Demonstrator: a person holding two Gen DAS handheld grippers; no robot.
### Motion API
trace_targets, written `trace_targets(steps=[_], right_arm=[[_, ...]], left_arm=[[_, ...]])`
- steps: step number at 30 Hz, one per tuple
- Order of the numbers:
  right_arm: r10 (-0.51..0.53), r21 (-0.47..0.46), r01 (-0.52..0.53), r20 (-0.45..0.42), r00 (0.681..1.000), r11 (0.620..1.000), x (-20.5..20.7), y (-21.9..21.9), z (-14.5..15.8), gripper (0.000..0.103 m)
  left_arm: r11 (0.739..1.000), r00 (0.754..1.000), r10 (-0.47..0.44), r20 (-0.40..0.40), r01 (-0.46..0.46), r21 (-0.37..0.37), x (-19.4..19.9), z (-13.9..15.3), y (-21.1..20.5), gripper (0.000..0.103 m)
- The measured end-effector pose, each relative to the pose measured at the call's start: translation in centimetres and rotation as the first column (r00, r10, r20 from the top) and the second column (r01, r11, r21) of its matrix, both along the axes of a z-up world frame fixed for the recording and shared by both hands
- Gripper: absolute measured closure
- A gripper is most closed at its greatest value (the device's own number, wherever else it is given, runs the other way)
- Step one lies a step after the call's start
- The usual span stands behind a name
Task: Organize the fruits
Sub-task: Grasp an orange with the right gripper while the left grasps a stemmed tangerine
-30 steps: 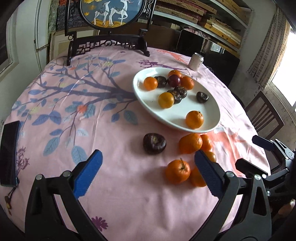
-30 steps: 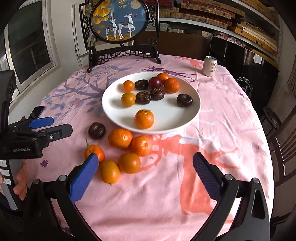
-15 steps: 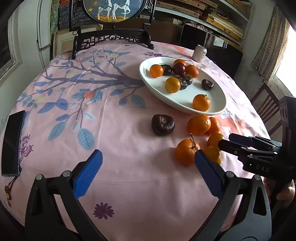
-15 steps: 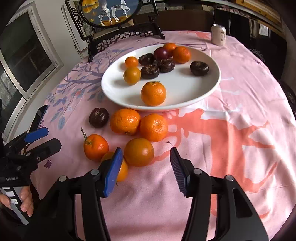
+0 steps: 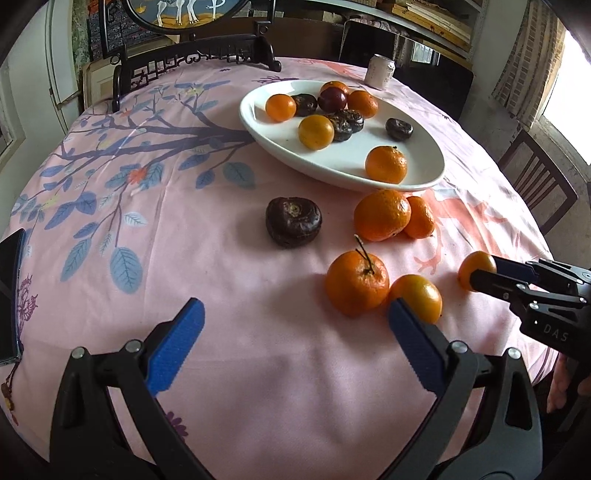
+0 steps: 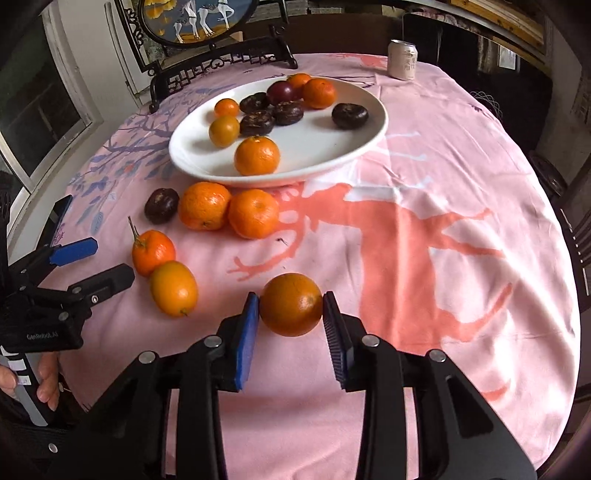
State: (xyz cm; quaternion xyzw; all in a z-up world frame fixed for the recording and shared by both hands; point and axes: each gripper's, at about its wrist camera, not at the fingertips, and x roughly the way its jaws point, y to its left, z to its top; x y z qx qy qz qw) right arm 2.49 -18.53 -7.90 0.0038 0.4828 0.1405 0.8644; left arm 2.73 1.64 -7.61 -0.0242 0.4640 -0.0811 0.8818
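Orange fruit sits low centre of our right-wrist frame, right gripper pinching it, jaws having just closed, ready for white plate at upper centre. Left gripper spread over bare pink tablecloth, awaiting stemmed tangerine.

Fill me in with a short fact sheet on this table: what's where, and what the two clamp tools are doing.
surface: round table, pink tablecloth
plate: white, holds oranges and dark fruits
loose on cloth: five oranges, one dark fruit
right gripper: jaws have just been closing, pads now against an orange
left gripper: open, nothing between its jaws, above the cloth near the stemmed orange
far side: drink can, framed round picture
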Motion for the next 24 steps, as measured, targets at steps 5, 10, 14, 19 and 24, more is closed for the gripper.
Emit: trace_targets(steps=[5, 10, 14, 19, 24], right_arm=[[0.003, 0.011, -0.003, 0.007, 1.000, 1.000, -0.2, -0.4, -0.2, 0.066], [-0.001, 0.016, 0.001, -0.007, 1.000, 1.000, 0.9, -0.3, -1.2, 0.066], [0.007, 0.002, -0.007, 0.008, 1.000, 1.000, 0.8, -0.1, -1.0, 0.066], [0.012, -0.018, -0.011, 0.045, 0.999, 1.000, 0.4, 0.3, 0.1, 0.066], [0.016, -0.004, -0.016, 0.056, 0.998, 1.000, 0.1, 0.6, 0.8, 0.066]], left_arm=[[0.998, 0.999, -0.040, -0.022, 0.040, 0.045, 1.0, -1.3, -2.5, 0.021], [0.996, 0.997, -0.072, -0.003, 0.072, 0.051, 1.7, -0.9, -4.3, 0.063], [0.997, 0.997, -0.077, -0.006, 0.077, 0.029, 1.6, -0.8, -4.3, 0.064], [0.998, 0.998, -0.066, -0.002, 0.066, 0.000, 1.0, -0.1, -3.5, 0.064], [0.999, 0.999, -0.046, 0.028, 0.046, -0.014, 0.4, 1.2, -2.5, 0.064]])
